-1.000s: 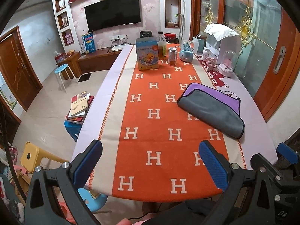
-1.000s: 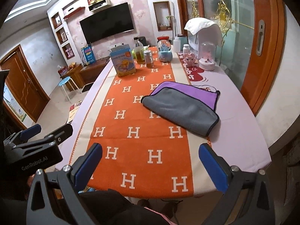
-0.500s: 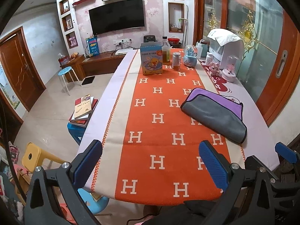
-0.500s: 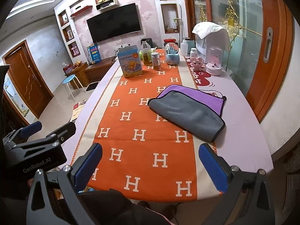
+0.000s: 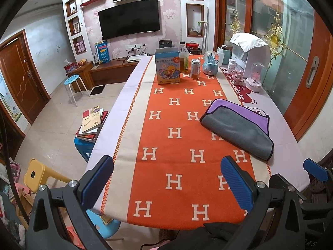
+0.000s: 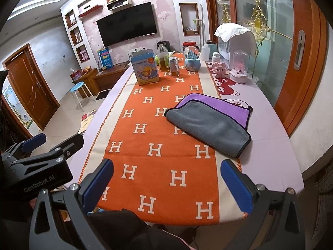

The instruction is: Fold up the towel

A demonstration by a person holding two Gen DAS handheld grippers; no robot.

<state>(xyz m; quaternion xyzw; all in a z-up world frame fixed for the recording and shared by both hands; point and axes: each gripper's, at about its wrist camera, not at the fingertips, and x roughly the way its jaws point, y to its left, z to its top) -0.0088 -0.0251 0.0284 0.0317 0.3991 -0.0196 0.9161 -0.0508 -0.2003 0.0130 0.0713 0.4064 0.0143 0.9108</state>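
A grey and purple towel (image 5: 237, 127) lies folded over on the right side of the table, half on the orange H-pattern runner (image 5: 177, 133); it also shows in the right wrist view (image 6: 210, 123). My left gripper (image 5: 166, 183) is open and empty, held above the table's near edge, well short of the towel. My right gripper (image 6: 166, 183) is open and empty, also back at the near edge. The left gripper body (image 6: 35, 162) shows at the left of the right wrist view.
A blue duck carton (image 5: 167, 68), a bottle (image 5: 183, 57), a jar (image 5: 195, 69), a snow globe (image 5: 210, 63) and a white appliance (image 5: 249, 56) stand at the table's far end. Books on a stool (image 5: 91, 123) and a yellow stool (image 5: 37, 173) are left of the table.
Both grippers have pulled back and risen from the table, so the towel and table look farther away. The towel has not moved. Both stay open.
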